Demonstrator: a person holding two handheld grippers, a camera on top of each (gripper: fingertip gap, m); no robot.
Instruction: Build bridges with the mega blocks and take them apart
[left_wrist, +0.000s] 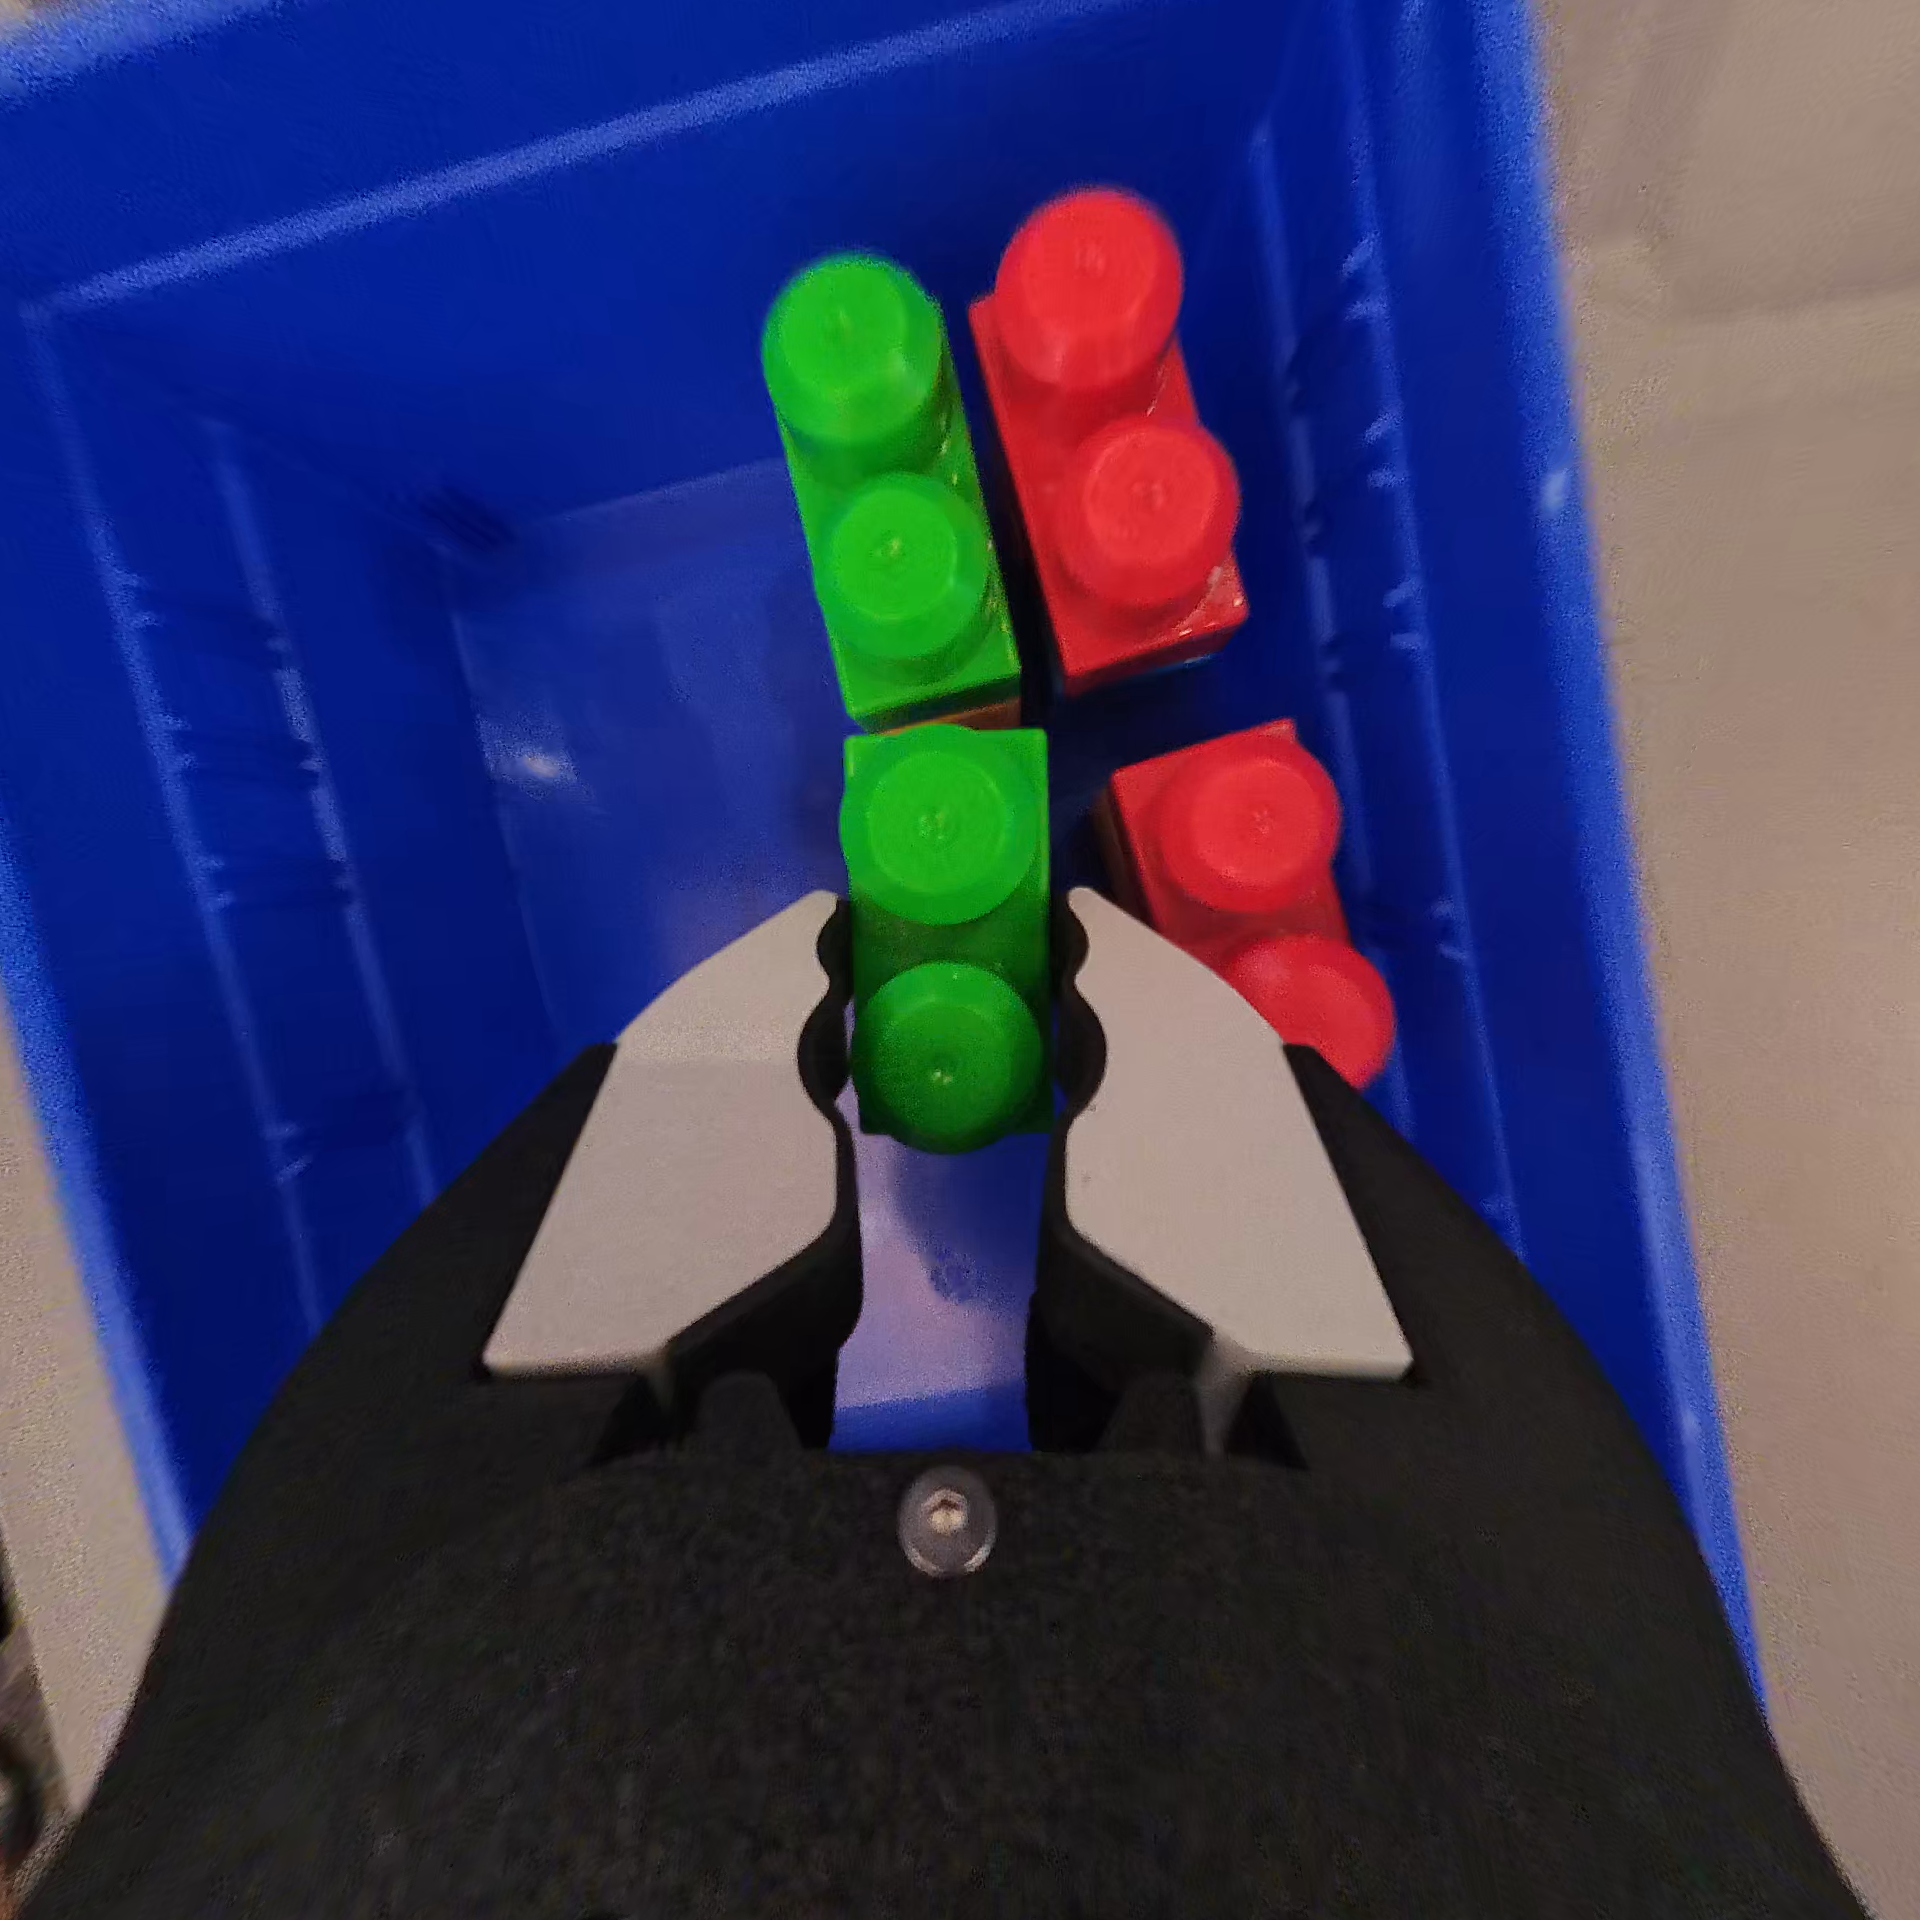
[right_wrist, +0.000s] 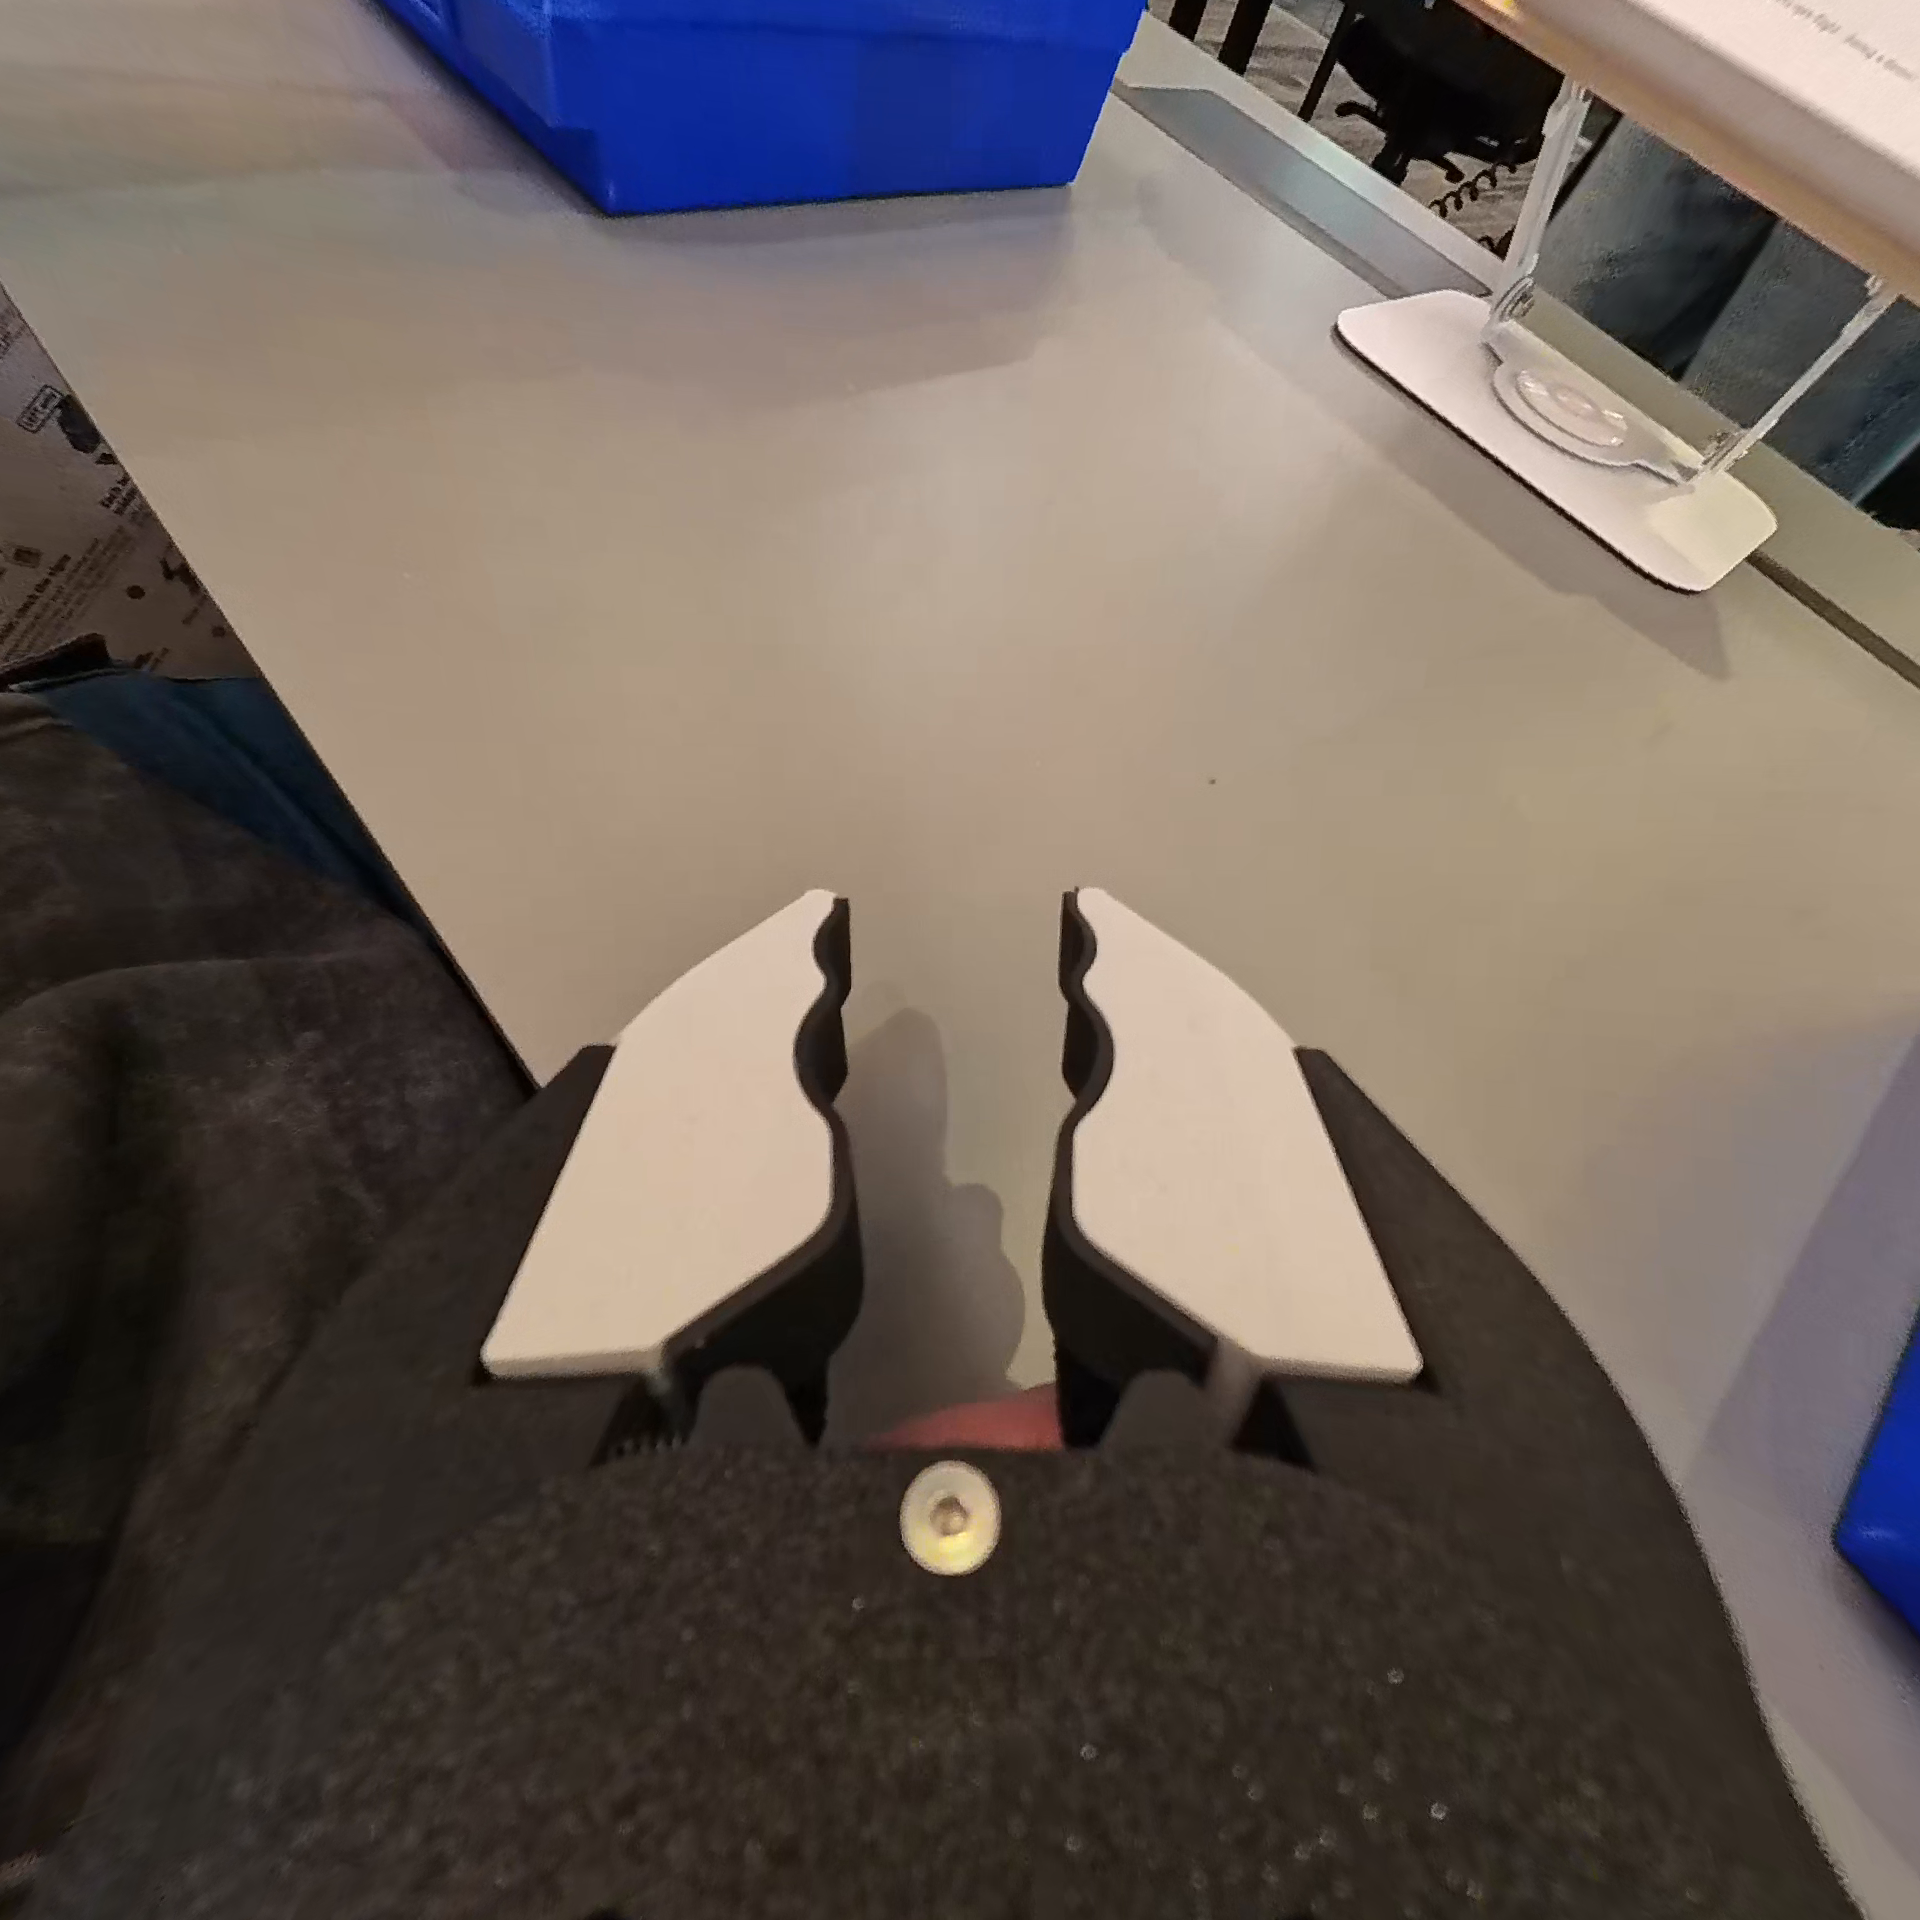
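Left gripper (left_wrist: 951, 914), inside the blue bin (left_wrist: 260, 727), is clamped on a green block (left_wrist: 945, 935). Beyond it stands a second green block (left_wrist: 894, 499); two red blocks (left_wrist: 1117, 436) stand rightward. Right gripper (right_wrist: 956, 914) hangs parted, empty, over the grey table (right_wrist: 727, 520).

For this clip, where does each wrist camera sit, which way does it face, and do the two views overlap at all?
Left wrist view: sits on the left gripper, facing down into a blue bin; its fingers flank a green block, with another green block and two red ones beyond.
Right wrist view: sits on the right gripper, facing forward and down over a grey table, nothing between its fingers; a dark sleeve shows at left.
Shared: possibly the same blue bin, seen from outside at the far table edge.
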